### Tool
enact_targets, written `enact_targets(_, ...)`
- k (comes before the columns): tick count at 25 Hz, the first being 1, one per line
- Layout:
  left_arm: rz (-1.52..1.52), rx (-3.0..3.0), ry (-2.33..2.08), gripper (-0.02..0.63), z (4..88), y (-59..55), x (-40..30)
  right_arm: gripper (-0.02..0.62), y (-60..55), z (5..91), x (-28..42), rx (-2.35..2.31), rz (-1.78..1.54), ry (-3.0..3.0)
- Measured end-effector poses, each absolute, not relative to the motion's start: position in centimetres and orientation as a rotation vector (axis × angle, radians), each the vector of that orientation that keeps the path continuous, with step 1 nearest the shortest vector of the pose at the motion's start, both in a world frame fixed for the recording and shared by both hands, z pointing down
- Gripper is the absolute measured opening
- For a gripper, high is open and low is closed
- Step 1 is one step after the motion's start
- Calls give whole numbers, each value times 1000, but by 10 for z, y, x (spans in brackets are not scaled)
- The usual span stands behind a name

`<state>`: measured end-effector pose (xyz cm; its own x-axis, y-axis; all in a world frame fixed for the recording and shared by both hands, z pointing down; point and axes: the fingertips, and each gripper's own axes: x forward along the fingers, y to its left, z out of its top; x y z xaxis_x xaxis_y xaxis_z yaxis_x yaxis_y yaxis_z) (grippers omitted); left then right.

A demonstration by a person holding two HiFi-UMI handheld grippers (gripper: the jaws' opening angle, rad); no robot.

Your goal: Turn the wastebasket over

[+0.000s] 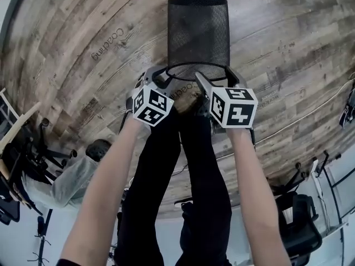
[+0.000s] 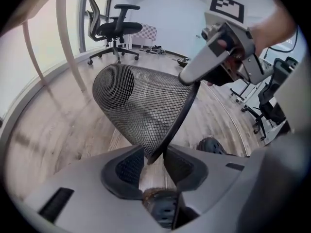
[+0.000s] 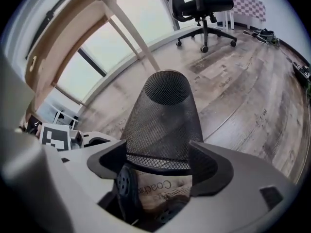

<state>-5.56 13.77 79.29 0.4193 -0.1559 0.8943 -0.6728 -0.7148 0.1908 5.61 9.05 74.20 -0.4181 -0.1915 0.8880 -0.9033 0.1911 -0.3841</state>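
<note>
A black mesh wastebasket (image 1: pixel 197 32) lies tipped on the wooden floor, its closed bottom away from me and its rim (image 1: pixel 197 71) towards me. My left gripper (image 1: pixel 158 76) is at the rim's left side. In the left gripper view its jaws (image 2: pixel 153 157) stand a little apart, with the rim (image 2: pixel 170 125) passing between them, close to the right-hand pad. My right gripper (image 1: pixel 217 81) is at the rim's right side. Its jaws (image 3: pixel 158 154) gape wide on either side of the basket (image 3: pixel 165 120) and do not touch it.
My own legs (image 1: pixel 188 165) and a shoe (image 2: pixel 211 144) stand just behind the basket. Office chairs (image 2: pixel 116 28) (image 3: pixel 204 4) are across the room and others (image 1: pixel 299 220) near my right. A wooden table leg (image 3: pixel 121 23) rises at the left by the window.
</note>
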Motion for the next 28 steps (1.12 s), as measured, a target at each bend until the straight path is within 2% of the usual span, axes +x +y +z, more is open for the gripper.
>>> enact_targets(6,1303,2154,-514,143,785,141,-67,382,90,746,54,1027,1274,-1778)
enact_targets(9,1315,2197,-412,184,772,128,-75,387,92,748,56,1016,1284,-1773)
enact_targets(14,1246,2295,-462,188,751,33,-83,390,94,748,52,1006,1275,-1770)
enact_targets(22,1080,2439,-266,352,742,-100,-1,391,94,744,48,1020,1264,-1793)
enact_targets(28,1167,2343,11,385,764,-96,22,393,92,743,50,1022,1276,-1809)
